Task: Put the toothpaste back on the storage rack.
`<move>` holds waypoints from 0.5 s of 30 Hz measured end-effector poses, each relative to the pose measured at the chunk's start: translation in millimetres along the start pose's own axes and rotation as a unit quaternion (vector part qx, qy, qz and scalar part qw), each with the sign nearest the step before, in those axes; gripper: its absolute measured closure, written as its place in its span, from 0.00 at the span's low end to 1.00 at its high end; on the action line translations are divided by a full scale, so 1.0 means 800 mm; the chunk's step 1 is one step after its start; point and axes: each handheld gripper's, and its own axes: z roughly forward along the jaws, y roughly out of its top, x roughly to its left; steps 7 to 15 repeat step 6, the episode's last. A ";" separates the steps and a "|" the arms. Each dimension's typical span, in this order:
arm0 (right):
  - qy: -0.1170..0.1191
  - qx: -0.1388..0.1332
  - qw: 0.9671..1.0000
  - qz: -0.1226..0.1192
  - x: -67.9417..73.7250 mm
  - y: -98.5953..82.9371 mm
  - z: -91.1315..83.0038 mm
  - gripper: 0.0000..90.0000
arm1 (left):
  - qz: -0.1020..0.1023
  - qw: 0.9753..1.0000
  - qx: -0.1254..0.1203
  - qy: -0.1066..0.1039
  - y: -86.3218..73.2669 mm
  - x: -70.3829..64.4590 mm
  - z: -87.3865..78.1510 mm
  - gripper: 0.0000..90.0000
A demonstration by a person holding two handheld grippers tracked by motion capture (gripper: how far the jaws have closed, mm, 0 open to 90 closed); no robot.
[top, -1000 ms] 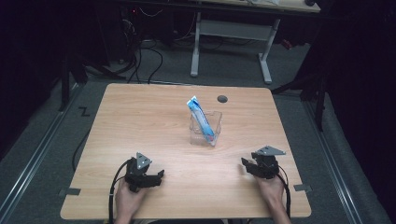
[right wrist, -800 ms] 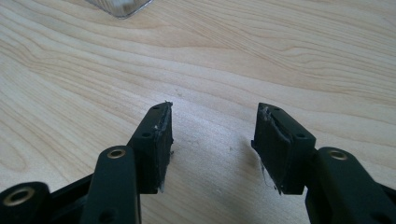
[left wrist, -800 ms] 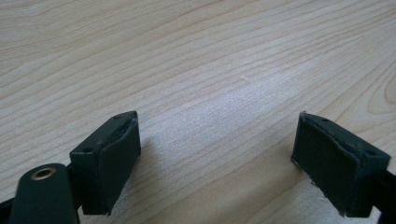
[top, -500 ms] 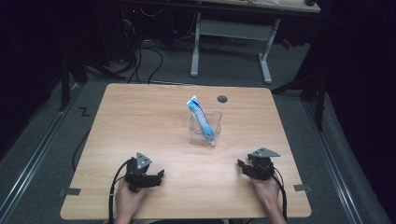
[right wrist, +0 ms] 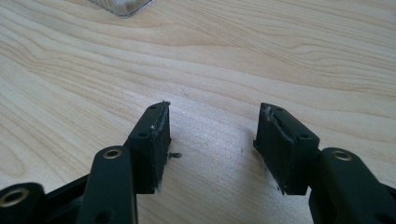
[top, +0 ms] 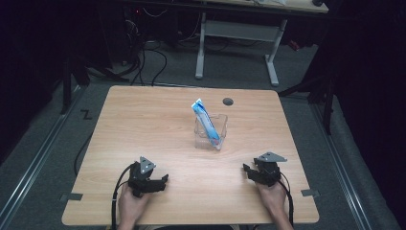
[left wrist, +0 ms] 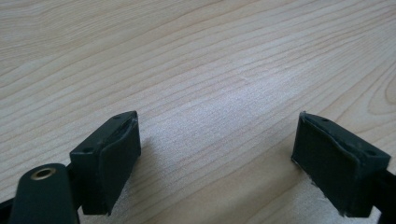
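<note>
Two grippers sit low at the near edge of a light wooden table [top: 143, 120], each held in a hand. Left gripper [top: 152, 183]: jaws spread wide over bare wood grain, nothing between them. Right gripper [top: 252, 173]: jaws likewise released, parted over bare wood, with a corner of the clear container [right wrist: 122, 6] at the top edge of its own view. Clear square container [top: 210, 132]: stands near the table's middle, well apart from both grippers, open table between. Blue-and-white packet [top: 205, 120]: stands tilted inside the container, its top leaning up and away past the rim; print on it too small to read. Small dark round hole [top: 228, 101] lies beyond the container. Desk frame [top: 237, 36] and cables [top: 153, 57] stand on the floor behind.
</note>
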 end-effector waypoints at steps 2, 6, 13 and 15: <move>0.000 0.000 1.000 0.001 0.000 0.000 0.000 0.49 | -0.001 1.000 -0.001 0.000 0.000 0.000 0.000 0.17; 0.001 0.000 1.000 -0.001 0.000 0.000 0.000 0.49 | -0.001 1.000 -0.001 0.000 0.000 0.000 0.000 0.17; 0.001 0.000 1.000 -0.001 0.000 0.000 0.000 0.49 | -0.001 1.000 -0.001 0.000 0.000 0.000 0.000 0.17; 0.001 0.000 1.000 -0.001 0.000 0.000 0.000 0.49 | -0.001 1.000 -0.001 0.000 0.000 0.000 0.000 0.17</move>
